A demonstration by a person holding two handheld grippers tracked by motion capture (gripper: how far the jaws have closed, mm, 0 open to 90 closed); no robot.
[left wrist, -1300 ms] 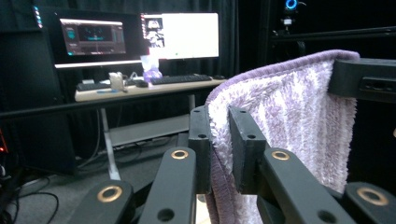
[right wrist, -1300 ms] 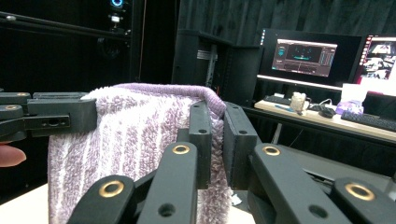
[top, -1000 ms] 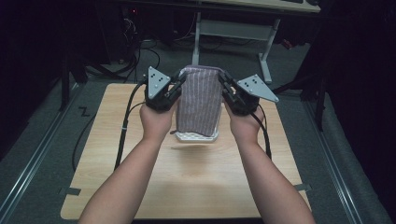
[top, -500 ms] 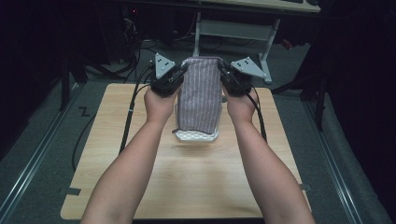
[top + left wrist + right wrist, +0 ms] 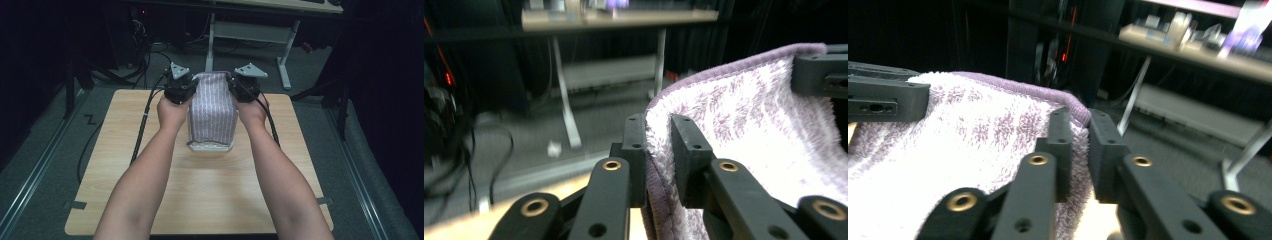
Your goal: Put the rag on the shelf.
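A purple-striped towel [image 5: 214,111] hangs over the far middle of the wooden table [image 5: 115,190], held up by its top two corners, with its lower edge resting on the table. The left tool [image 5: 179,90] is clamped on the towel's top left corner; the left gripper view shows its two black jaws pinching the hemmed edge [image 5: 657,165]. The right tool [image 5: 245,86] is clamped on the towel's top right corner, its jaws closed over the purple hem [image 5: 1079,145]. Each tool sits level with the towel's top edge, and the person's forearms reach forward along either side of the towel.
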